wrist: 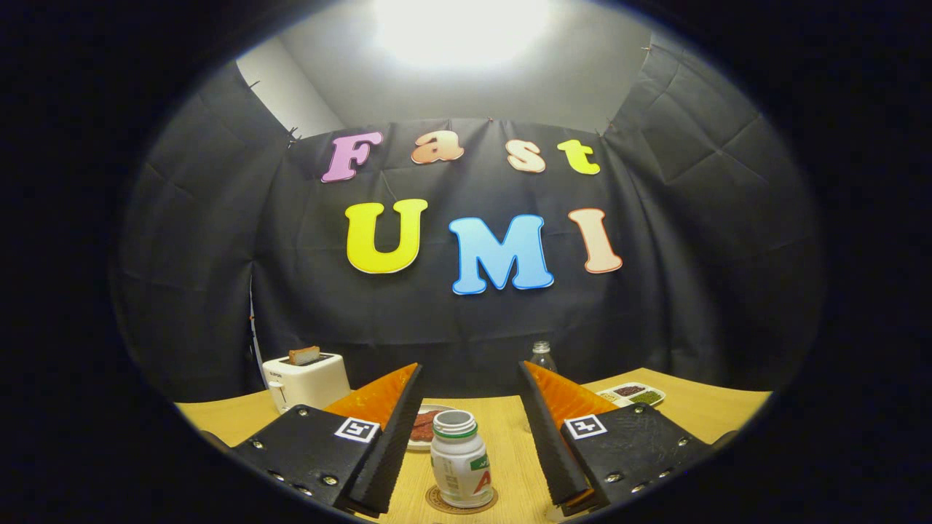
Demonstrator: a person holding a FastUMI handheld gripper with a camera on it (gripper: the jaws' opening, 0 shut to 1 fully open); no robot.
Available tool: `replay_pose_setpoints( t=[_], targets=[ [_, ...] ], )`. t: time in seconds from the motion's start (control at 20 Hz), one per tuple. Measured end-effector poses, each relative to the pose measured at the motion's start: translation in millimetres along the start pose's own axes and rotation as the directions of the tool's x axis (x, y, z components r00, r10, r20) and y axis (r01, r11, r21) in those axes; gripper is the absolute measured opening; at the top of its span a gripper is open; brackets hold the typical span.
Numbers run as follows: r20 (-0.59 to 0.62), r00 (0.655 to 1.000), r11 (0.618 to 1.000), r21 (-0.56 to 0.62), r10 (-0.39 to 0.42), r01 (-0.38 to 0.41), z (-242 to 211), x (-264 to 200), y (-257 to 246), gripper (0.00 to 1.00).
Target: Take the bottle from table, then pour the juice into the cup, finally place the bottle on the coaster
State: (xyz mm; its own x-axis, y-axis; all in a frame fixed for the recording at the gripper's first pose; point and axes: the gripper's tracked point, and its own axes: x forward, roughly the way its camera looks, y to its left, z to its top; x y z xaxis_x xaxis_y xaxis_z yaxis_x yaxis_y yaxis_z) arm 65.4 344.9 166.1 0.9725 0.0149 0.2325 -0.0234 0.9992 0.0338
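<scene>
Wooden table (502, 426): we count one, pale and bare between the things on it.
Gripper (470, 378): we see one, with two fingers spread wide and touching nothing.
Bottle (460, 460): we count one white bottle with a green band at its neck, upright, its mouth open and uncapped; it stands between the two fingers, clear of both.
Coaster (461, 505): we see one round coaster, and the white bottle stands on it.
Plate (424, 429): one, just beyond the white bottle, holding something reddish-brown that we cannot identify.
Toaster (306, 380): one, white, at the far left of the table, with one slice of bread (304, 355) sticking up from its slot.
Clear bottle (541, 356): one, at the back of the table, half hidden behind the right finger.
Tray (630, 395): one white divided tray to the far right; we make out dark and green fillings in its compartments.
</scene>
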Motion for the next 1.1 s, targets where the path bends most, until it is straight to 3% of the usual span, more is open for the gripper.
replay_pose_setpoints(
  t=[0.15, 0.45, 0.65, 0.85, 1.1],
  targets=[
    [0.023, 0.999, 1.000, 0.006, -0.026, 0.026, 22.1, -12.5, -17.0, 0.77],
    [0.071, 0.997, 1.000, -0.012, 0.005, -0.004, 56.8, -28.9, -54.7, 0.77],
    [0.071, 0.997, 0.997, -0.078, -0.021, 0.026, 39.3, -31.9, -116.3, 0.77],
    [0.020, 0.990, 0.986, -0.086, -0.142, 0.144, 2.0, -27.1, -210.1, 0.77],
    [0.018, 0.985, 0.983, -0.068, -0.171, 0.172, -40.8, -30.7, -304.0, 0.78]
  ],
)
